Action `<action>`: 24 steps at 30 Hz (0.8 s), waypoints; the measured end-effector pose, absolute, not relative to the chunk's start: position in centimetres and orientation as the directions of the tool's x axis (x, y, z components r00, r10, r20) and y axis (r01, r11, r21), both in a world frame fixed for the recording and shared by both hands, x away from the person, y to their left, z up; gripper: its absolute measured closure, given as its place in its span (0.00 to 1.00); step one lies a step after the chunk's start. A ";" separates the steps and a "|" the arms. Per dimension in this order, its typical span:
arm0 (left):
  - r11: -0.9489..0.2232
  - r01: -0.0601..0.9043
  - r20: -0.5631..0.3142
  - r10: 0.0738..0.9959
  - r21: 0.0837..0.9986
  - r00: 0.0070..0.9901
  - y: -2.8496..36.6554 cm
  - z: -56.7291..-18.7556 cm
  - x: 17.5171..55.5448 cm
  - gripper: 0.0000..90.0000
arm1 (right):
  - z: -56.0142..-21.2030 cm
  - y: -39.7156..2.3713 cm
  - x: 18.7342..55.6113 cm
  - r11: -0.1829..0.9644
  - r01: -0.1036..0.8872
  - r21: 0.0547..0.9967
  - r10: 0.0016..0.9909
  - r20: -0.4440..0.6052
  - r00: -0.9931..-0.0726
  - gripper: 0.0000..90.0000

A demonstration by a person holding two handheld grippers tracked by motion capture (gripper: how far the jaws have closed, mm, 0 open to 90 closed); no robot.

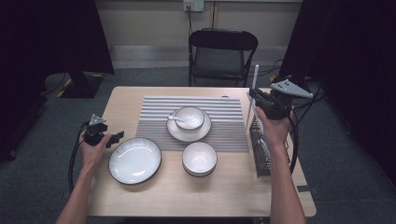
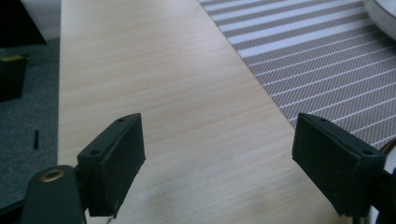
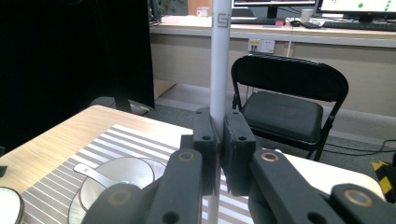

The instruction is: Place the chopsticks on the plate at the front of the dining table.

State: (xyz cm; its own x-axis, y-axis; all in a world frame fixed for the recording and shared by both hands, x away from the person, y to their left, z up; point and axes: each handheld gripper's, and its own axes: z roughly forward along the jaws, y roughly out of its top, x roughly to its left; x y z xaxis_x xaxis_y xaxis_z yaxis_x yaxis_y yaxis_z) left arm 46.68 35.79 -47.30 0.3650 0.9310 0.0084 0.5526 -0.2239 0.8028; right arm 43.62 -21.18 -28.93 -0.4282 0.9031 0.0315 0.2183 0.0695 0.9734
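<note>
Across the desk (image 1: 140, 196), biggest first: striped placemat (image 1: 219, 123), wire rack (image 1: 259, 149) at the right edge, black-rimmed plate (image 1: 135, 160) at front left, saucer (image 1: 189, 132) with a bowl (image 1: 189, 116) and spoon (image 1: 175, 119) on it, and a second bowl (image 1: 199, 158) in front of that.

Right gripper (image 1: 256, 95) is clenched on a white rod (image 1: 255, 81); the right gripper view has the rod (image 3: 220, 60) pinched upright between the pads. The rod hangs above the rack's far end and reaches down toward it; whether its tip touches the wire I cannot tell.

Left gripper (image 1: 116, 136) is released with nothing in it, the jaws standing wide over bare desk (image 2: 154, 84) just beside the plate's rim.

Risks, my read:
- The grip sits low on a long, smooth rod, so any wrist tilt could let it pivot or slide between the pads.
- If the rod comes down off-line, the tip could catch a wire and shove the light rack.
- If the left gripper closes carelessly, it could nudge the plate.
</note>
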 end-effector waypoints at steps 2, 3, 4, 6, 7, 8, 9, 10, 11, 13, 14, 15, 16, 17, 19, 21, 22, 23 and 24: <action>-0.216 0.542 -0.004 0.927 0.812 0.375 35.6 -46.9 46.5 0.19 | -28.9 -20.9 43.7 0.069 0.221 0.973 0.899 0.035 -0.436 0.95; -0.209 0.536 -0.016 0.923 0.818 0.385 35.5 -46.7 46.3 0.19 | -29.0 -20.7 43.7 0.072 0.221 0.973 0.897 0.033 -0.440 0.95; -0.216 0.529 -0.009 0.921 0.821 0.390 35.4 -46.5 46.2 0.19 | -29.0 -20.5 43.7 0.074 0.220 0.973 0.896 0.032 -0.444 0.95; -0.222 0.530 -0.006 0.919 0.819 0.395 35.3 -46.3 46.0 0.19 | -29.1 -20.2 43.8 0.076 0.220 0.973 0.891 0.033 -0.454 0.95; -0.228 0.524 -0.002 0.916 0.820 0.401 35.1 -46.1 45.9 0.19 | -29.1 -20.0 43.8 0.076 0.221 0.972 0.890 0.034 -0.455 0.95; -0.227 0.519 -0.005 0.913 0.824 0.408 35.0 -46.0 45.8 0.19 | -29.1 -19.9 43.8 0.075 0.221 0.972 0.888 0.036 -0.459 0.95; -0.229 0.514 -0.007 0.909 0.827 0.416 34.8 -45.7 45.7 0.19 | -29.2 -19.8 43.8 0.075 0.221 0.973 0.887 0.037 -0.461 0.95; -0.231 0.502 -0.006 0.905 0.834 0.426 34.6 -45.5 45.5 0.19 | -29.3 -19.6 43.9 0.075 0.220 0.973 0.884 0.037 -0.465 0.95; -0.227 0.494 -0.014 0.899 0.839 0.437 34.4 -45.3 45.4 0.19 | -29.3 -19.4 43.9 0.073 0.223 0.972 0.883 0.041 -0.468 0.95; -0.253 0.489 -0.012 0.880 0.835 0.475 33.7 -44.7 45.3 0.18 | -29.5 -19.1 44.1 0.076 0.223 0.972 0.879 0.041 -0.475 0.95; -0.273 0.475 0.005 0.871 0.837 0.492 33.2 -44.3 45.2 0.17 | -29.5 -18.9 44.1 0.077 0.224 0.972 0.877 0.041 -0.478 0.95; -0.290 0.457 0.016 0.858 0.841 0.514 32.7 -43.9 45.1 0.17 | -29.5 -18.7 44.2 0.077 0.224 0.971 0.875 0.042 -0.482 0.95; -0.291 0.456 0.009 0.851 0.841 0.526 32.3 -43.7 45.0 0.17 | -29.6 -18.5 44.2 0.081 0.223 0.971 0.870 0.041 -0.492 0.95; -0.296 0.437 0.018 0.844 0.849 0.536 31.8 -43.5 44.9 0.18 | -29.6 -18.3 44.2 0.083 0.222 0.972 0.866 0.040 -0.499 0.95; -0.320 0.416 0.045 0.834 0.851 0.549 31.1 -43.2 44.6 0.18 | -29.6 -17.9 44.3 0.088 0.219 0.972 0.860 0.037 -0.509 0.95; -0.328 0.405 0.037 0.814 0.853 0.580 30.2 -42.9 44.5 0.18 | -29.6 -17.7 44.3 0.086 0.218 0.972 0.855 0.040 -0.518 0.95; -0.328 0.399 0.037 0.810 0.856 0.586 29.9 -42.8 44.4 0.19 | -29.6 -17.5 44.3 0.089 0.216 0.972 0.852 0.038 -0.522 0.95; -0.330 0.395 0.042 0.810 0.857 0.586 29.6 -42.7 44.3 0.20 | -29.6 -17.3 44.3 0.089 0.218 0.972 0.851 0.039 -0.524 0.95; -0.329 0.390 0.036 0.801 0.860 0.598 29.3 -42.6 44.3 0.20 | -29.6 -17.3 44.3 0.092 0.216 0.972 0.848 0.037 -0.529 0.95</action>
State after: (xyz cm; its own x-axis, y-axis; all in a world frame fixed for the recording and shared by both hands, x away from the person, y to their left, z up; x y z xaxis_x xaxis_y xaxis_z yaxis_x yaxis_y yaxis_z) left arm 44.27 29.32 -42.65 0.5976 0.8010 0.0359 0.3897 -0.3292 0.8601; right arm 44.26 -17.26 -29.61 -0.5288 0.8479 0.0374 0.2156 0.0915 0.9722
